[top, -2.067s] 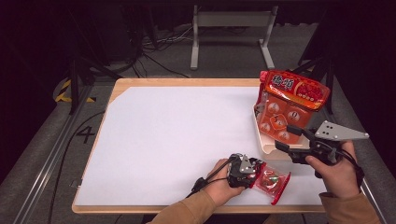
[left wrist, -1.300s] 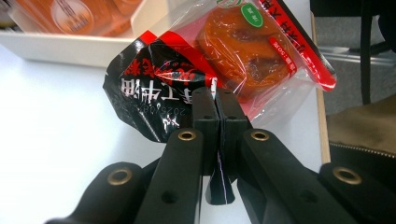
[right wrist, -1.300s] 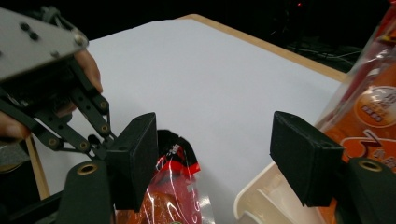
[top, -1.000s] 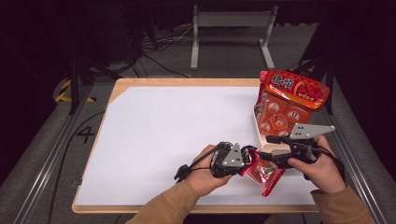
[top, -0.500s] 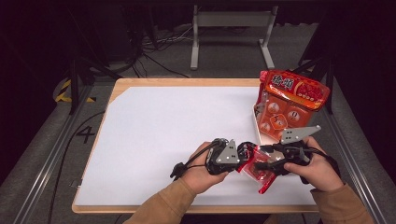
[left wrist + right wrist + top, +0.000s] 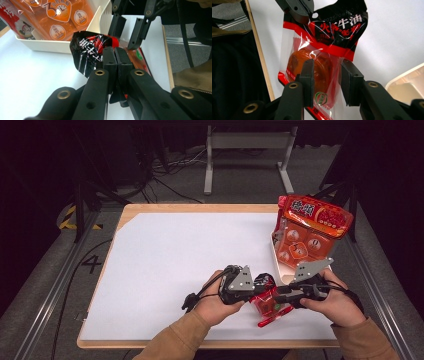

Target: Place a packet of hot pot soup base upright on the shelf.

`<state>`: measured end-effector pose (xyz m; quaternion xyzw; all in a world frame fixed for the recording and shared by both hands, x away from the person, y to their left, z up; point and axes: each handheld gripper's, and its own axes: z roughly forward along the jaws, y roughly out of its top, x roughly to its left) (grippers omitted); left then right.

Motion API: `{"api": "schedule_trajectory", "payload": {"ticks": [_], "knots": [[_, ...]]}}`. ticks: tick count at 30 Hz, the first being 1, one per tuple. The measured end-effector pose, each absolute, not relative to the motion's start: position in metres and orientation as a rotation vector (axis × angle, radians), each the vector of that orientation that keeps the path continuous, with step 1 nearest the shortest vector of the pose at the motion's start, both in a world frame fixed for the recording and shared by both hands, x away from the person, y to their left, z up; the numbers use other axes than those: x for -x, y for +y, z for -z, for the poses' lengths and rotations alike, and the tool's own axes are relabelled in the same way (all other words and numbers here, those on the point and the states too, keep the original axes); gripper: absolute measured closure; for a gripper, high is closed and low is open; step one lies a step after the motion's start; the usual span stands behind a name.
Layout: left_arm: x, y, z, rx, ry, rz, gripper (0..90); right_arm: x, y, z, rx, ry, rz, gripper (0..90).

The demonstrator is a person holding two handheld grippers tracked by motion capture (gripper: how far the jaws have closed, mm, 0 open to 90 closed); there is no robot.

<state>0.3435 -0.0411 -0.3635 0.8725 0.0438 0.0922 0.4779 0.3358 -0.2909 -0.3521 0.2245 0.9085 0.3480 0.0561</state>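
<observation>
Compared with the picture of two seconds before, the left gripper has carried the small red sachet from the lower edge of the table up toward the centre-right, and the right gripper has come down from beside the basket to meet it. The left gripper is clenched on the black top part of the sachet, with its jaws pressed together on the foil. The jaws of the right gripper have just been closing, and the clear lower part of the sachet, with the orange block inside, now lies between them; one finger seems to touch the film, the other stands a little apart, so I judge it is not yet a firm grasp. This probably means that the sachet is being passed over, or is held at both ends to tear it. The sachet hangs just above the white table sheet, in the lower right of the high view. Just behind it, to the upper right, stands the white basket with the big red bag in it. The basket is near the right gripper and could be bumped; elsewhere nothing blocks the way.
</observation>
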Motion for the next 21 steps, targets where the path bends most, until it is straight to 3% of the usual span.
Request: {"api": "schedule_trajectory", "payload": {"ticks": [2, 3, 4, 6, 16, 21], "knots": [[-0.343, -0.04, 0.362, -2.126, 0.103, -0.228, 88.8, -0.337, -0.29, 0.354, -0.703, 2.751, -1.081, 62.3], [-0.343, -0.04, 0.362, -2.126, 0.105, -0.227, 88.8, -0.338, -0.29, 0.354, -0.697, 2.746, -1.097, 65.3], [-0.343, -0.04, 0.361, -2.123, 0.105, -0.219, 88.9, -0.338, -0.29, 0.354, -0.698, 2.747, -1.092, 80.5], [-0.342, -0.039, 0.361, -2.115, 0.101, -0.22, 88.9, -0.338, -0.292, 0.352, -0.669, 2.751, -1.064, 89.9], [-0.345, -0.034, 0.359, -2.079, 0.127, -0.203, 88.2, -0.333, -0.289, 0.349, -0.682, 2.68, -1.076, 90.0], [-0.348, -0.027, 0.358, -2.017, 0.19, -0.193, 74.8, -0.333, -0.293, 0.348, -0.701, 2.641, -1.122, 90.0]]}}
